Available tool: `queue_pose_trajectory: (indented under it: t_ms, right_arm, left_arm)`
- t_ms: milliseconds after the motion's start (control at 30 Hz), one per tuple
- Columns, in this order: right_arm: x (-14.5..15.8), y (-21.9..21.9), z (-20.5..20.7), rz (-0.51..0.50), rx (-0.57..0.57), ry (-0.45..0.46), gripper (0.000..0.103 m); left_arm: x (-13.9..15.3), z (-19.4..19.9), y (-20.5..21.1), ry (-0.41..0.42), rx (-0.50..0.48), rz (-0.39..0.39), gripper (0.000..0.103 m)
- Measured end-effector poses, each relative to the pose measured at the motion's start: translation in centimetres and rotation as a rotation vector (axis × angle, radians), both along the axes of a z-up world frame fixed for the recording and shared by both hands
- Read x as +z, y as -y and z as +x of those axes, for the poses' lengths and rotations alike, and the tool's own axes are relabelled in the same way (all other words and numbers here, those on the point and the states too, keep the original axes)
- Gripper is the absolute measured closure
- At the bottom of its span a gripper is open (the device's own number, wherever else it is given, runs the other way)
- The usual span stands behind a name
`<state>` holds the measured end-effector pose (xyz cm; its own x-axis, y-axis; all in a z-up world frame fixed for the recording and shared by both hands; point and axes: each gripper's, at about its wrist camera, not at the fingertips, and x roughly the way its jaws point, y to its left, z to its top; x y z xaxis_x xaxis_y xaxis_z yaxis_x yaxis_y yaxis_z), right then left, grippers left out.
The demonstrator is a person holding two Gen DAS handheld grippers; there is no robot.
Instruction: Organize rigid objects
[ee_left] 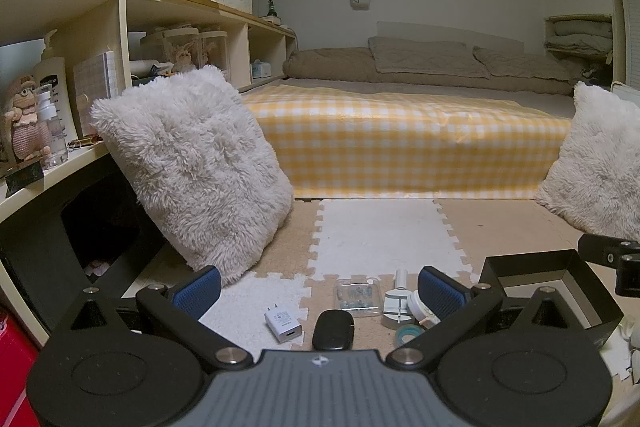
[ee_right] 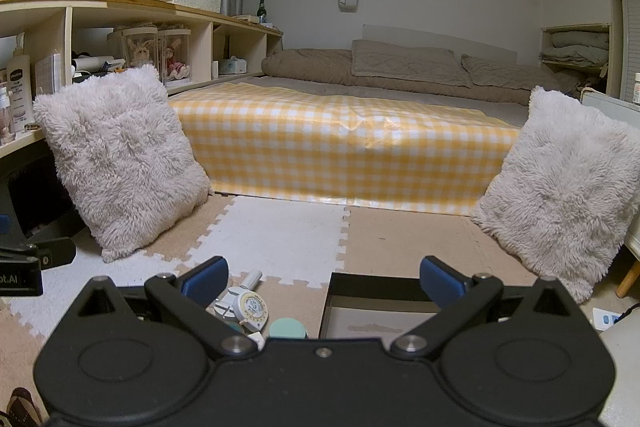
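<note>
Left gripper (ee_left: 319, 286): fingers spread wide, grasping nothing; blue pads (ee_left: 199, 289) hang over the foam floor mat (ee_left: 380, 239).
Black oval case (ee_left: 333, 329): nearest the left camera, lying on a tan mat tile between the fingers.
White USB charger (ee_left: 283, 325): just left of the black case, prongs pointing away, on a white tile's edge.
Clear plastic box (ee_left: 357, 296): beyond the black case, flat on the mat, small metal parts inside.
Grey and white tool (ee_left: 396, 303): just right of the clear box, white cap end pointing toward the bed (ee_left: 400, 147).
Teal tape roll (ee_left: 406, 334): beside the left gripper's right-hand finger, near the tool.
Right gripper (ee_right: 323, 282): fingers released and wide apart, holding nothing.
Round white dial case (ee_right: 251, 309): just inside the right gripper's left-hand finger, tilted against the tool.
Black open box (ee_right: 376, 311): on the mat to the right of the small items, between the right gripper's fingers, tan floor showing inside.
Fluffy white pillows (ee_right: 120, 163): one leaning at the mat's far left corner, one at its far right.
</note>
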<state>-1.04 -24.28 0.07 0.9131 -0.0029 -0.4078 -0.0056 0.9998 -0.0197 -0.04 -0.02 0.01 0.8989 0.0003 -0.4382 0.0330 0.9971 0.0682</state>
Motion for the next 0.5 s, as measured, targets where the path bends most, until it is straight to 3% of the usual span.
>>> queue_pose_trajectory:
  t_ms: [500]
  right_arm:
    - [0.9,0.1,0.3,0.009,-0.015,0.026,0.0]
  left_arm:
    - [0.9,0.8,0.9,0.034,0.012,-0.001,0.0]
